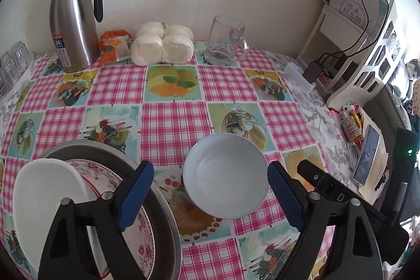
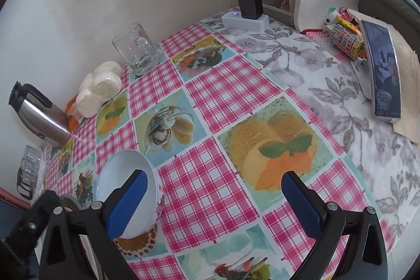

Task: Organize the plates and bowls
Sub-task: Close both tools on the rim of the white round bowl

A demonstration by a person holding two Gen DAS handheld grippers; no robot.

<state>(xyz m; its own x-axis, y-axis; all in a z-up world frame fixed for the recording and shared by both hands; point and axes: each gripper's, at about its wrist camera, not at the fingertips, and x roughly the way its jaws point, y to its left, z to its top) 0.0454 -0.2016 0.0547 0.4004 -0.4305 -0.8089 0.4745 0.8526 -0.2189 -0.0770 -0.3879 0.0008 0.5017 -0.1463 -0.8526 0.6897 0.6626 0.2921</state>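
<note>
Left wrist view: the left gripper stands wide, its blue pads either side of a pale blue bowl on the checked tablecloth, not pressing it. At near left, a white dish lies on a floral plate inside a metal pan.

Right wrist view: the right gripper stands wide and empty over the cloth. The bowl sits at near left, behind the left pad.

One pale blue bowl, one white bowl, one floral plate (partly hidden), one metal tray.
</note>
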